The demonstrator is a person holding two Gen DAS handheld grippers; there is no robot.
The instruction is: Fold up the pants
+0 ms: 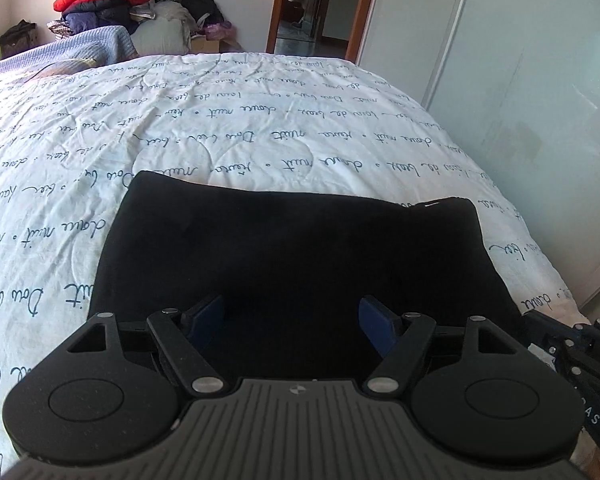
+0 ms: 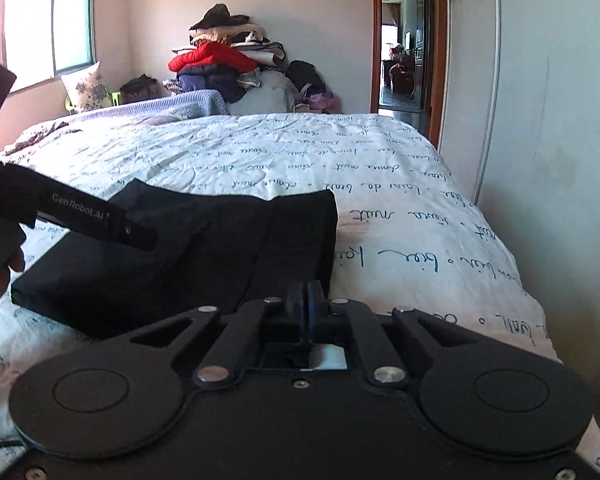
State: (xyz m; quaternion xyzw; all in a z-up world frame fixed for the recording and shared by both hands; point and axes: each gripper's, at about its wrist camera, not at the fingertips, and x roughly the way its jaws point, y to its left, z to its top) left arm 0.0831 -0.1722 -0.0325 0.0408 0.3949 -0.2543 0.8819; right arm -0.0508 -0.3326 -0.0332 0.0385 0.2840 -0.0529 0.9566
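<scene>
The left claw stands wide, its two blue pads well apart and empty, hovering just over the near edge of the black pants. It points level and forward across the bed. From the right wrist view the same tool shows as a dark bar reaching in from the left, slanting down over the cloth.

The right claw is drawn narrow, pads pressed together at the near right corner of the pants; whether cloth sits between them cannot be told.

The pants lie folded into a flat dark rectangle near the foot of the bed, on a white quilt printed with handwriting. Beyond it rises a pile of clothes against the wall, beside an open doorway.
</scene>
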